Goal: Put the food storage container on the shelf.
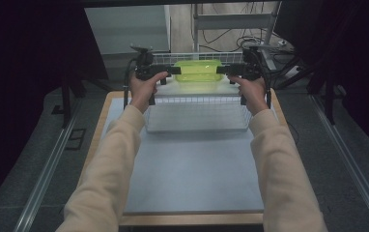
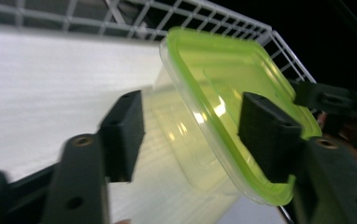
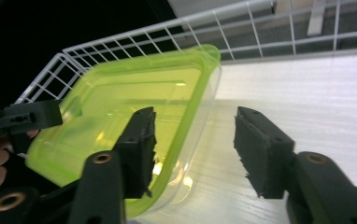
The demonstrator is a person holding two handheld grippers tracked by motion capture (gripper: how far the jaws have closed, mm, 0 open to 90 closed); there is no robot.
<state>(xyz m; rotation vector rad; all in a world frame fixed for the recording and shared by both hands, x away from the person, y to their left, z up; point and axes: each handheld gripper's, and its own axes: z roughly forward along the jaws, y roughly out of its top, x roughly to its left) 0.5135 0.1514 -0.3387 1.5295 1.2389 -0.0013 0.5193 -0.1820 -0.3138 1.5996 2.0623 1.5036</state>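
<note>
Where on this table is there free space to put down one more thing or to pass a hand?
The grey mat is bare between the two sleeves, from the wire basket to the near table edge. Inside the basket, the white floor beside the green-lidded container is also free. It is crowded at the basket's far end, where the left claw and right claw flank the container.

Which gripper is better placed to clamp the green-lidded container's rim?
Left, probably. The left gripper straddles the rim of the container with both pads close. The right gripper also straddles it, but one pad stands well clear of the wall. Both are open.
</note>
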